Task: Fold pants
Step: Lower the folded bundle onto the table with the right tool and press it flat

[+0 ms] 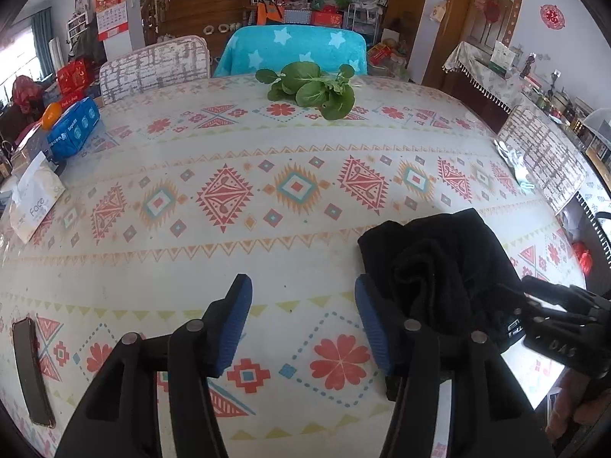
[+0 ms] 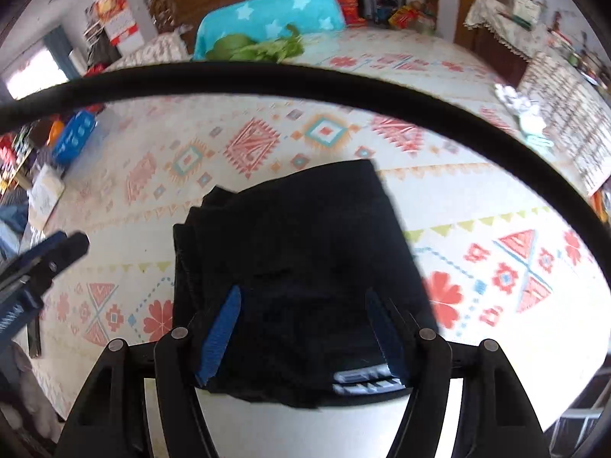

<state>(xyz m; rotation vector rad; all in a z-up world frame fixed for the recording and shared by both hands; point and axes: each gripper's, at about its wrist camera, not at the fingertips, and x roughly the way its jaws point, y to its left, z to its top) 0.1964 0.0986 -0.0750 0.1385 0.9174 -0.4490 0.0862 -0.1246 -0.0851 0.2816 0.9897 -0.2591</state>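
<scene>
**Final tidy of folded pants**

Patterned tablecloth (image 1: 191,160) beneath. Black pants (image 2: 290,252), a compact bundle, lie directly ahead of the right gripper (image 2: 301,328), jaws spread, empty. Left gripper (image 1: 303,324) also spread, pants beside its right finger. Judgement: press edges square, avoid snagging layers.

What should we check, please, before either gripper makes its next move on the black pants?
1. Left gripper open and empty: ok, only tablecloth shows between its blue pads.
2. Right gripper open: ok, jaws spread over the pants; contact cannot tell.
3. Pants folded compactly: ok in the right wrist view; the left wrist view shows a bunched top layer, so neatness cannot tell.
4. Pants fully on the table: not ok, the near edge with the white logo overhangs.
5. Black cable clear of the right gripper's path: cannot tell.
</scene>
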